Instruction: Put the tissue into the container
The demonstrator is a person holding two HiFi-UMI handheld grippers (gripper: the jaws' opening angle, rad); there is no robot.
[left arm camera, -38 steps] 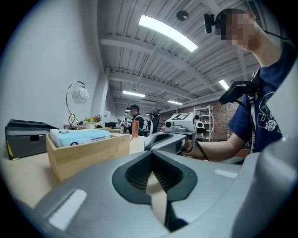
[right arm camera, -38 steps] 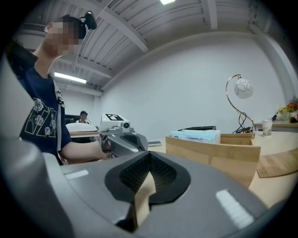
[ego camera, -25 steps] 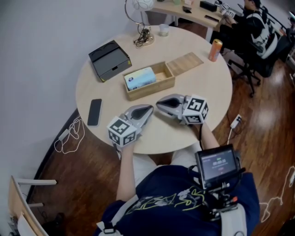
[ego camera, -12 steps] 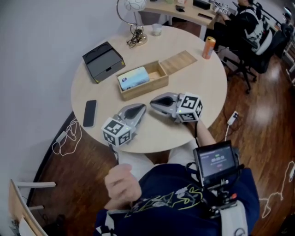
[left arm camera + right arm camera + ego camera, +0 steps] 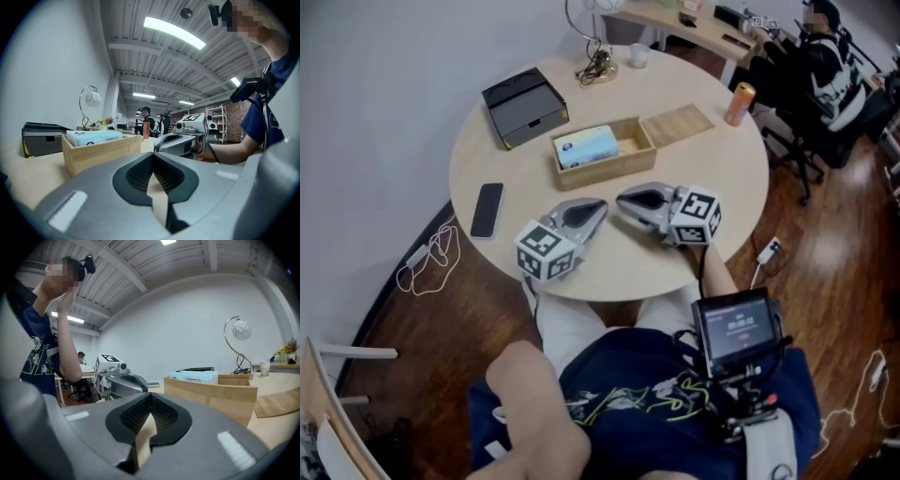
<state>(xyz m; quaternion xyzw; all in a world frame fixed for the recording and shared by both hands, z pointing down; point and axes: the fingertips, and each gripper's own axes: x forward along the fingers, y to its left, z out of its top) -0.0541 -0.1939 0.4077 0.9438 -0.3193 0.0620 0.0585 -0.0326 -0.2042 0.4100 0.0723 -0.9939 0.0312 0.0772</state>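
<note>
A pale blue tissue pack point(image 5: 585, 145) lies in the left half of an open wooden box point(image 5: 623, 166) at the middle of the round table point(image 5: 712, 178). The box's lid point(image 5: 678, 124) lies flat to its right. My left gripper point(image 5: 598, 208) rests on the table in front of the box, shut and empty, with no hand on it. My right gripper point(image 5: 624, 198) lies beside it, shut and empty, held by the right hand. From the left gripper view, the tissue pack point(image 5: 93, 136) shows above the box wall point(image 5: 101, 152). The right gripper view has the pack point(image 5: 193, 376) beyond its shut jaws.
A grey open case point(image 5: 525, 108) sits at the back left and a black phone point(image 5: 487, 209) near the left edge. An orange can point(image 5: 737, 103), a cup point(image 5: 637, 56) and a lamp point(image 5: 598, 58) stand toward the back. A seated person point(image 5: 825, 66) is at the far right. Cables point(image 5: 431, 258) lie on the floor.
The left hand has let go of the left gripper and drawn back toward the body. Both grippers stay where they lay on the table. The head view has shifted slightly.
</note>
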